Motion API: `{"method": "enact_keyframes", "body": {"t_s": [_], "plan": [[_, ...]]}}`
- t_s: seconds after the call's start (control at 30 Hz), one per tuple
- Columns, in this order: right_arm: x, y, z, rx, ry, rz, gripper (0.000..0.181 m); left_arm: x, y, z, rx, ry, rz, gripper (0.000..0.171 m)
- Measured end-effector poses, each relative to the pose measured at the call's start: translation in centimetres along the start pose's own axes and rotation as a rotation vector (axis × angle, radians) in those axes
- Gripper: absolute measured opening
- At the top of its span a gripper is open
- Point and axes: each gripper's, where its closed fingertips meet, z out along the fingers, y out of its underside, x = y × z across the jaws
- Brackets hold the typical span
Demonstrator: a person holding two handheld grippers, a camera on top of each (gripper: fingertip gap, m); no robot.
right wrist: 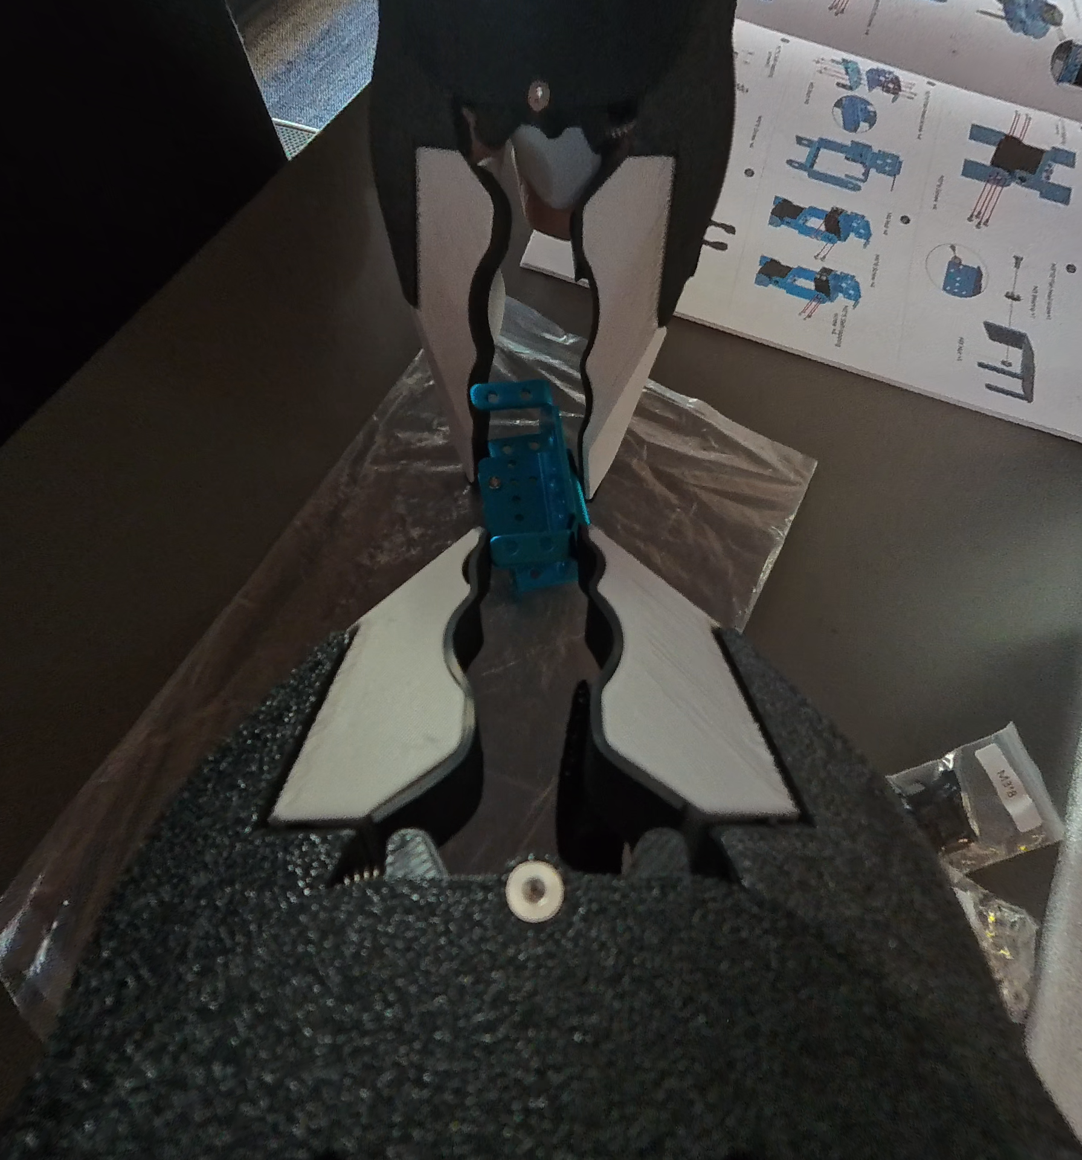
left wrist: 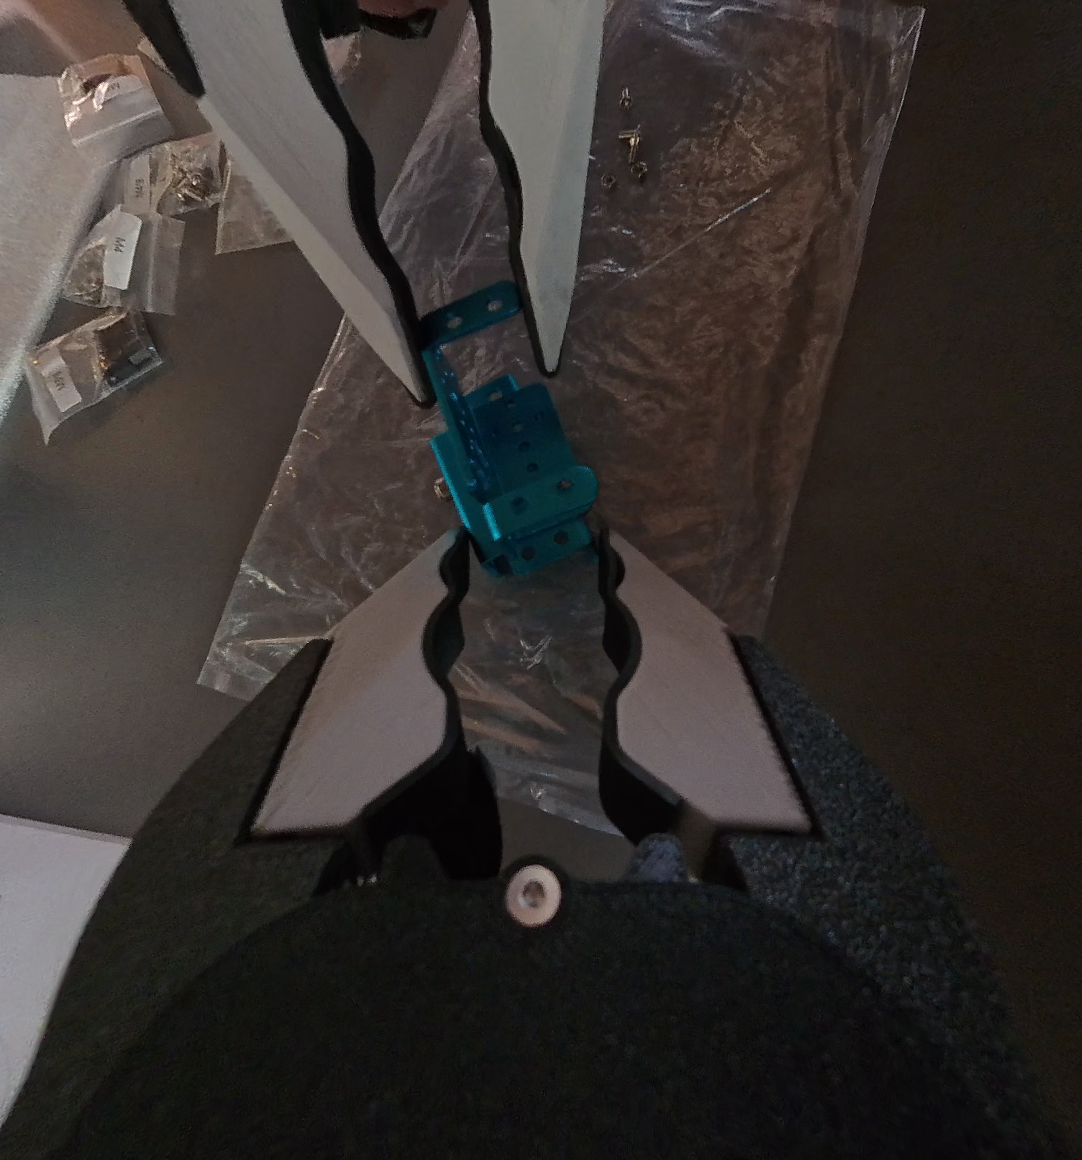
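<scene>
Two sets of white-fingered tongs meet head-on over a blue anodised metal bracket assembly with rows of small holes (left wrist: 513, 464), which lies on a crinkled clear plastic sheet (left wrist: 714, 351) spread across the dark brown surface (left wrist: 996, 439). The left tongs (left wrist: 529, 543) are clenched on one end of the assembly, the right tongs (right wrist: 533, 543) on the opposite end. Beyond the assembly from the right tongs, an open white instruction booklet with blue diagrams (right wrist: 902, 220) rests on the surface. To the left of the assembly in the left wrist view lie small clear labelled bags of hardware (left wrist: 111, 263); a few loose small screws (left wrist: 629, 150) dot the sheet.
</scene>
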Motion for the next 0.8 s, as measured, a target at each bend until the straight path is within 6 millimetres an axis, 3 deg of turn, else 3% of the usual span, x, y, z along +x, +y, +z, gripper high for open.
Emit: {"method": "enact_keyframes", "body": {"t_s": [0.63, 0.8], "plan": [[-0.04, 0.05, 0.13, -0.002, -0.017, 0.023, 0.028, 0.09, 0.10, -0.03, 0.010, 0.007, -0.001, 0.040], [0.46, -0.71, -0.44, 0.046, 0.006, 0.040, 0.046, 0.09, -0.10, -0.08, 0.022, 0.006, -0.017, 0.042]]}}
